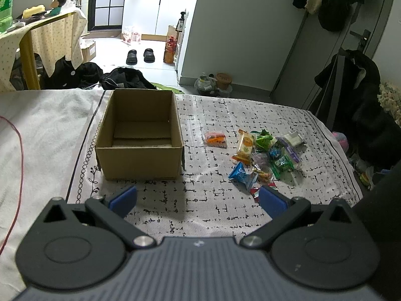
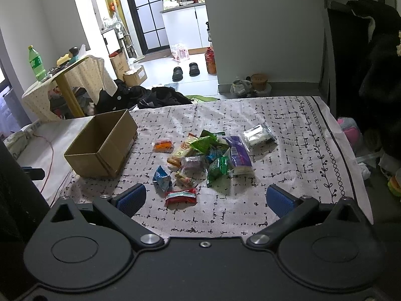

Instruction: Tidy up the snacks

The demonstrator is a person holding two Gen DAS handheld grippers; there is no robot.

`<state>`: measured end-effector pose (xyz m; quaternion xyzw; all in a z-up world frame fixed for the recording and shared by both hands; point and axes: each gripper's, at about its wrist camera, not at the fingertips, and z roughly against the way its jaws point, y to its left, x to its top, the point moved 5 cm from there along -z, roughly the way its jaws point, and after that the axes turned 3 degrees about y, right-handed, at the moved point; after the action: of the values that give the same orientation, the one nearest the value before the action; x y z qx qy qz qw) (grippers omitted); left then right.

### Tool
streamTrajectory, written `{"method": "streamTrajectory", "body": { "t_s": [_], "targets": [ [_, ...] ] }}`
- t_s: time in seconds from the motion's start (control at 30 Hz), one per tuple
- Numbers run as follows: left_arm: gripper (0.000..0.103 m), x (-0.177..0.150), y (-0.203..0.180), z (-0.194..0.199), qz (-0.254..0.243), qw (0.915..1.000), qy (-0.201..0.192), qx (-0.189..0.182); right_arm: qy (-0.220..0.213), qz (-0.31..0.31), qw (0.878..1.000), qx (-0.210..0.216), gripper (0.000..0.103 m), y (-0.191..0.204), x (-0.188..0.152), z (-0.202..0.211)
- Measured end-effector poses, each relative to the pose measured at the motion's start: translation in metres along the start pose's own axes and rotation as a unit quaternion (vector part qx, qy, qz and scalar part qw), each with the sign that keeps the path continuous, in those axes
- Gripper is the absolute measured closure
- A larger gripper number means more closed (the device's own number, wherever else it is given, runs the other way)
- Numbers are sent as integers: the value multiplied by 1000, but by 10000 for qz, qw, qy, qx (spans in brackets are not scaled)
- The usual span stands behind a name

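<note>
An open, empty cardboard box [image 1: 139,135] [image 2: 101,144] sits on the patterned cloth [image 1: 208,200]. To its right lies a pile of wrapped snacks [image 1: 265,155] [image 2: 213,155]: an orange pack [image 1: 216,139] [image 2: 163,145], a blue pack [image 1: 241,175] [image 2: 161,176], a red pack [image 2: 181,197], green packs, a purple pack [image 2: 238,154] and a silver pack [image 2: 259,135]. My left gripper [image 1: 198,200] is open, near the front edge, below the box and the pile. My right gripper [image 2: 206,199] is open too, with the red pack lying on the cloth between its blue pads.
A red cable [image 1: 20,145] runs over the white cover at the left. Beyond the far edge lie dark clothes [image 1: 125,79], a table with a green bottle [image 2: 36,62], shoes [image 2: 185,71] and a doorway. Dark coats hang at the right.
</note>
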<state>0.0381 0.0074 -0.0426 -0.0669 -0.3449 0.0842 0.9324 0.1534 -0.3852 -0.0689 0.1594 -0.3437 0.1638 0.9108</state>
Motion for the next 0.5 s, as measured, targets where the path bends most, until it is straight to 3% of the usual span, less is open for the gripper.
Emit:
{"method": "streamTrajectory", "body": {
  "t_s": [0.5],
  "targets": [
    [0, 2, 0, -3, -20, 10000, -4, -74, -36, 57, 9999, -80, 0, -1, 4, -1]
  ]
}}
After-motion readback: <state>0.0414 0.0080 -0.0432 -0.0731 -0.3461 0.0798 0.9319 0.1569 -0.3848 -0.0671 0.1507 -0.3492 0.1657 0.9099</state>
